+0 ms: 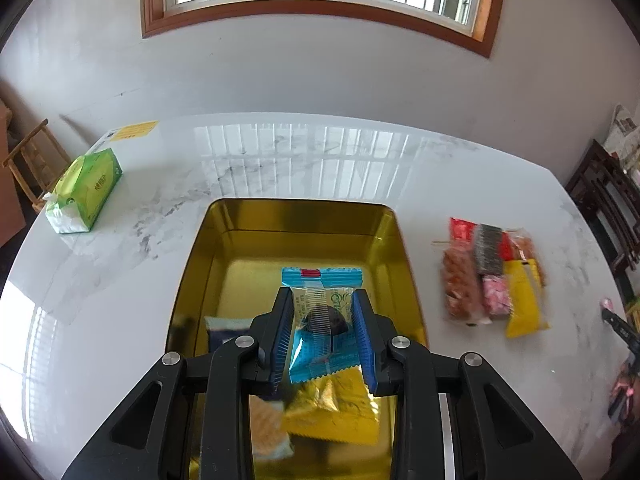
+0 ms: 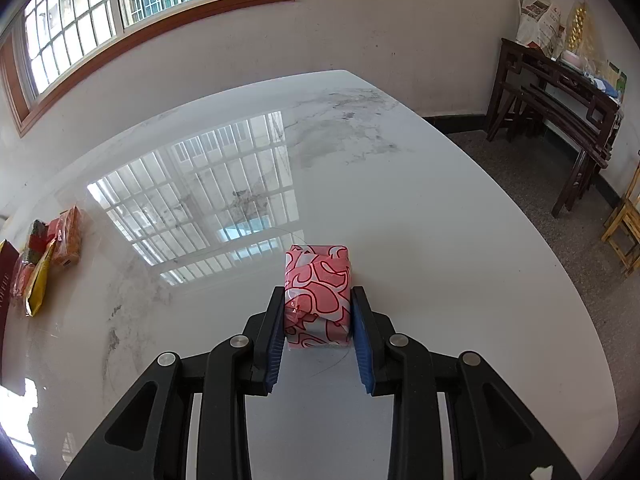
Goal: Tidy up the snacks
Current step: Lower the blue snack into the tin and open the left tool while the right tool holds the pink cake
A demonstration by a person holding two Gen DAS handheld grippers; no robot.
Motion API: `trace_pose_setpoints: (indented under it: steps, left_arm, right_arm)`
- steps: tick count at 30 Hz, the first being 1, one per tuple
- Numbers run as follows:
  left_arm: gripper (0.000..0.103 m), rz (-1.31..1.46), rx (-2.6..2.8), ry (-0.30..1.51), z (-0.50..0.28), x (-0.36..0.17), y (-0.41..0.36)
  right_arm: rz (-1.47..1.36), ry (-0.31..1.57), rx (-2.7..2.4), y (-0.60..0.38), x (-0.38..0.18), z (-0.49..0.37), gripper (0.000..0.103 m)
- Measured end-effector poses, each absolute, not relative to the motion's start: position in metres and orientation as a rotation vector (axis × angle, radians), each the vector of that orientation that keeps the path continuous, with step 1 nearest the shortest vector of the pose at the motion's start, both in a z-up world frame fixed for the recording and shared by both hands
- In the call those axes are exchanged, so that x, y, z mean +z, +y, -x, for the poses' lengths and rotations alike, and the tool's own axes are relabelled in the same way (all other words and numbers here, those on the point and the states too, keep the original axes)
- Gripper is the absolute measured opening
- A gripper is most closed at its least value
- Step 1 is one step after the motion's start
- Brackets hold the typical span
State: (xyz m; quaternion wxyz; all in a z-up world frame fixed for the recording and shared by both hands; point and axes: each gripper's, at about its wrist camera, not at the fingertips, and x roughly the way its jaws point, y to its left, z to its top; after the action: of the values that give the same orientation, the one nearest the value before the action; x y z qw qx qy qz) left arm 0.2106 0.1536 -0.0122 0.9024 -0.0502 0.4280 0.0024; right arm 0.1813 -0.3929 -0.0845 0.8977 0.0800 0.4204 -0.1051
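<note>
My left gripper (image 1: 322, 296) is shut on a blue and clear snack packet (image 1: 322, 316) with a dark cake inside, held above the gold tray (image 1: 296, 216). In the tray lie a yellow packet (image 1: 336, 412), a dark blue packet (image 1: 224, 330) and a pale round snack (image 1: 266, 432). My right gripper (image 2: 318, 294) is shut on a pink and red patterned packet (image 2: 318, 280) just above the white table (image 2: 440, 220). A pile of several loose snacks (image 1: 494, 276) lies right of the tray; it also shows in the right wrist view (image 2: 44, 252).
A green tissue pack (image 1: 86, 194) sits at the table's far left. A yellow sheet (image 1: 138, 130) lies at the back left edge. A dark wooden side table (image 2: 556, 108) and wooden chairs (image 2: 626, 224) stand to the right.
</note>
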Motion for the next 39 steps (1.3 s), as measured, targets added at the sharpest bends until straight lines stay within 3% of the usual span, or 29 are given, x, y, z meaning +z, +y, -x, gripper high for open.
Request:
trace_pose_setpoints:
  steps: [16,39]
  left_arm:
    - [0.031,0.086,0.055,0.951,-0.269,-0.038,0.167]
    - [0.034,0.059,0.115,1.026,-0.289,-0.061,0.169]
  right_arm:
    - [-0.165,0.871,-0.218,-0.393,-0.084,-0.181,0.028]
    - [-0.164,0.871,-0.219,-0.393,-0.084,-0.181,0.028]
